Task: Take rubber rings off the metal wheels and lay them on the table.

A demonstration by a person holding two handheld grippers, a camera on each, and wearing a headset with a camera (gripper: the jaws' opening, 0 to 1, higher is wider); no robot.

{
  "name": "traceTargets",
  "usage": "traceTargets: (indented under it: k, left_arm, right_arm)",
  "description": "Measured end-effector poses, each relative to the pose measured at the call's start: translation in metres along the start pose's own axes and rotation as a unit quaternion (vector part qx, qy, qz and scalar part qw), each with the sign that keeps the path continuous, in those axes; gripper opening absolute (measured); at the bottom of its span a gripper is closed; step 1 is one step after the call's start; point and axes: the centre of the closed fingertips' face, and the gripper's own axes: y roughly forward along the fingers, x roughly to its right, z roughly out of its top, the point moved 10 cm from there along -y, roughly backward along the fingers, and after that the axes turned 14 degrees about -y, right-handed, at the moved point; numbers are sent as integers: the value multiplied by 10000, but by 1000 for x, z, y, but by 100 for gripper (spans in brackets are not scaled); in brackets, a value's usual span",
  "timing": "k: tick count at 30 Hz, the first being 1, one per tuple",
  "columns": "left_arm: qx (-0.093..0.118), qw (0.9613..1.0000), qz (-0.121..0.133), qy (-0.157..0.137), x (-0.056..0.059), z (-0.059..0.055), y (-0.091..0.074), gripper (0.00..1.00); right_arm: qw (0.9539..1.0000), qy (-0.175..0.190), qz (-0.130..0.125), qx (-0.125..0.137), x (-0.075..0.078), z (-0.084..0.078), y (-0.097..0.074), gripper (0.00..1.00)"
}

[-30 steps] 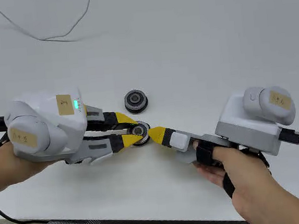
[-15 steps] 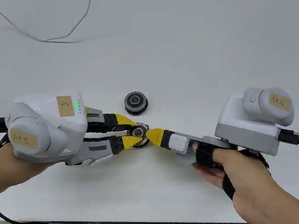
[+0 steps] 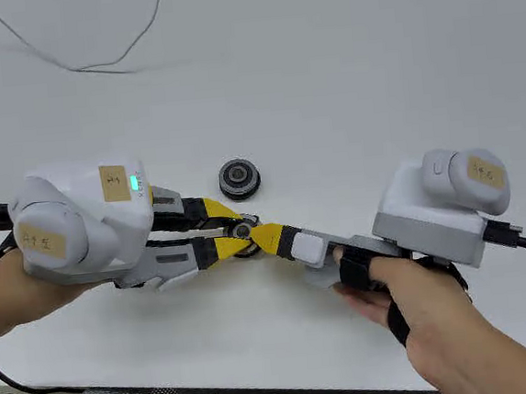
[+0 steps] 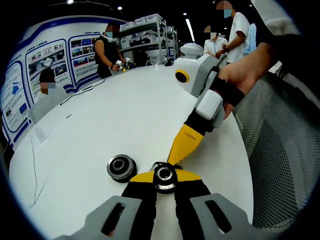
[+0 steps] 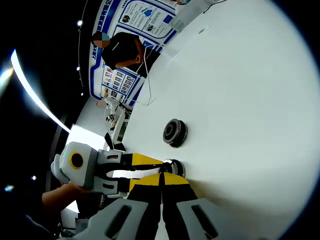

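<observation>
Claws meet above the front part of the white counter (image 3: 346,88), and we see them from the head view pointing at each other. The left claw (image 3: 234,233) is closed on a small metal wheel (image 3: 242,232), with one yellow tip on each side of it; in the left gripper view the wheel (image 4: 164,176) sits between these tips with its shiny hub facing the camera. The right claw (image 3: 265,238) comes from the right side, and its two yellow jaws are pressed together with almost no gap. In the right gripper view its tip (image 5: 163,179) touches the rim of the held wheel (image 5: 174,167), but we cannot tell if it pinches the rubber there. In the left gripper view the right claw (image 4: 173,159) lies with its point against the upper edge of the wheel. A second wheel (image 3: 239,178) lies flat on the counter just behind the claws, apart from them, and it has a black rubber ring (image 3: 225,182) around it. We see this second wheel also in the left gripper view (image 4: 121,167) and in the right gripper view (image 5: 175,132).
</observation>
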Motion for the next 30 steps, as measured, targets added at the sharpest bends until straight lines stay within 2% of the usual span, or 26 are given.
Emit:
traceTargets:
  k: [3,20,30]
  left_arm:
    - [0,10000,-1,4,0,0,0,12]
    - [25,10000,31,49,2,0,1,13]
    - [37,9999,126,53,3,0,1,13]
  right_arm:
    - [10000,8,74,3,-3,1,1,0]
    - [9998,-182,55,25,-7,2,-2,0]
    - [9999,-127,62,47,-10,2,-3,0]
